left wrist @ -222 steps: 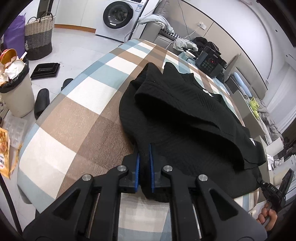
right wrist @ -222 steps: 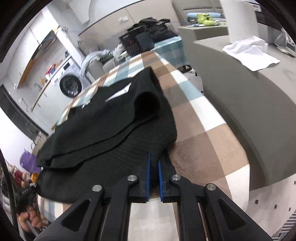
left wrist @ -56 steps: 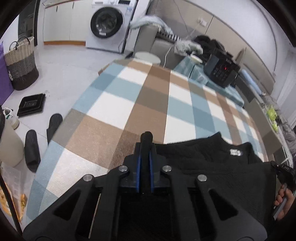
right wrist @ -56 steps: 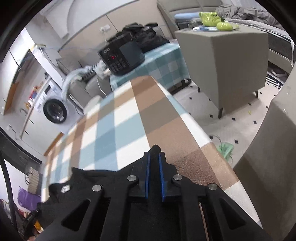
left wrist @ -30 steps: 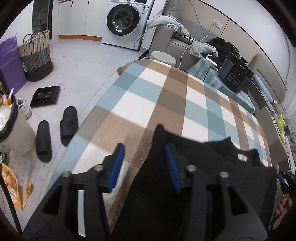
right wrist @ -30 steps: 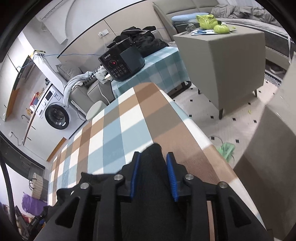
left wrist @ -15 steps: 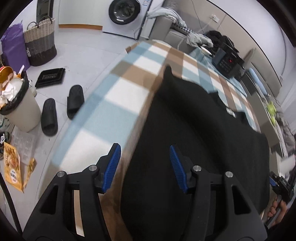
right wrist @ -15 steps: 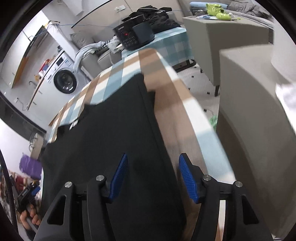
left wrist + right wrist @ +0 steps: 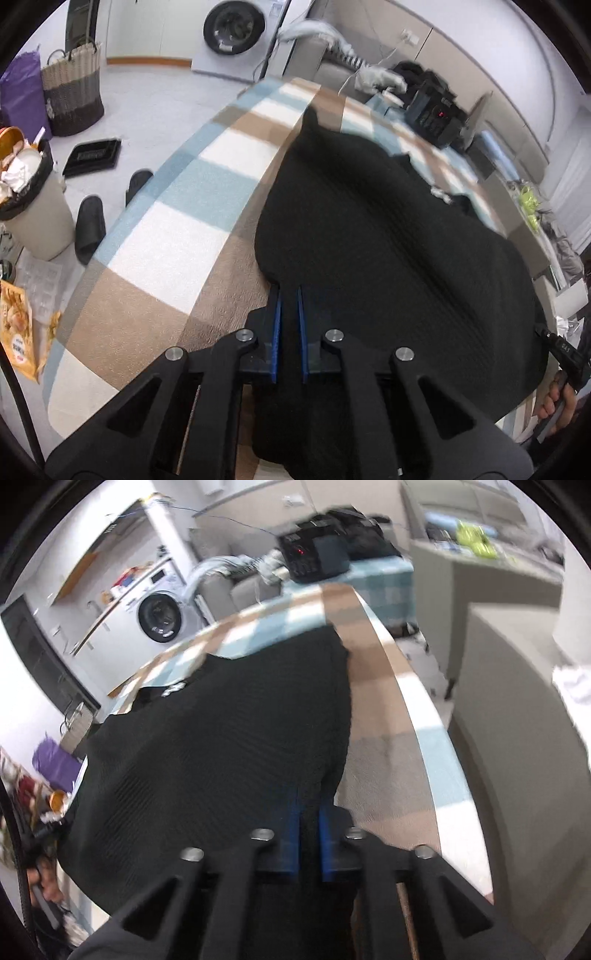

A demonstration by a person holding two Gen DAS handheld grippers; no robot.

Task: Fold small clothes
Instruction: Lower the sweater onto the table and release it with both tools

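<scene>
Garment: black knit sweater [image 9: 388, 236] spread flat on checked brown-blue-white tablecloth [image 9: 177, 221].
L gripper [image 9: 288, 299]: just closed, pinching near-left hem.
R gripper [image 9: 308, 812]: just closed, pinching near-right hem.

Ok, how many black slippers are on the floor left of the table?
2. One slipper lies beside the bin; the other slipper lies nearer the table, partly hidden behind its edge. More could be hidden under the table.
</scene>
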